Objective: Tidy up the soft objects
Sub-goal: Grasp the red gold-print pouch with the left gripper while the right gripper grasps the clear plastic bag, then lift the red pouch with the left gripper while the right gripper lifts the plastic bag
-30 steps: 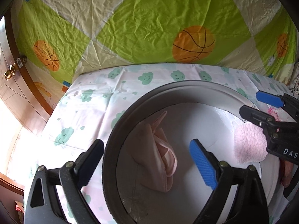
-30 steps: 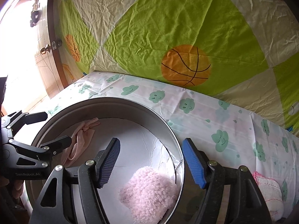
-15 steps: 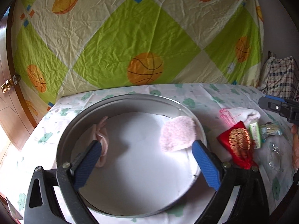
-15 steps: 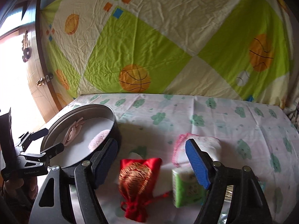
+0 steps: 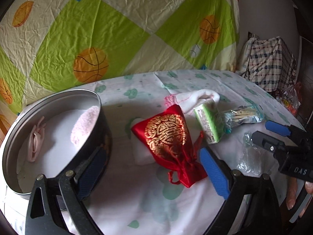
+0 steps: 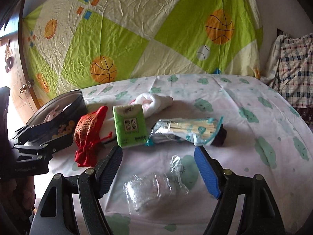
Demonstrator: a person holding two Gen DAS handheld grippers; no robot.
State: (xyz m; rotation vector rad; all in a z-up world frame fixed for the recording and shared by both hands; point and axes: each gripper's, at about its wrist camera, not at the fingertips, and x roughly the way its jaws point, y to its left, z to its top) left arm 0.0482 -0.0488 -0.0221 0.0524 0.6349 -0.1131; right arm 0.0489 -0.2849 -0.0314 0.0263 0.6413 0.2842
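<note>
Beside the round tin point(image 5: 58, 137), on its right, lies the red pouch point(image 5: 170, 139), long axis running toward the left claw point(image 5: 152, 168), which gapes empty and nearer; the right claw point(image 6: 158, 172) also gapes empty.

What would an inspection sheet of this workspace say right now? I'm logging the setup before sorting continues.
Surface: bed sheet, cloud print, wrinkled.
Job's things: round tin holds pink fluffy cloth and pink garment; red pouch and white sock lie outside.
Clutter: tissue pack, toothpick bag, clear wrapper.
Grippers: left gripper open, empty; right gripper open, empty.
Cables: nothing seen.
Surroundings: basketball-print quilt, plaid bag.
</note>
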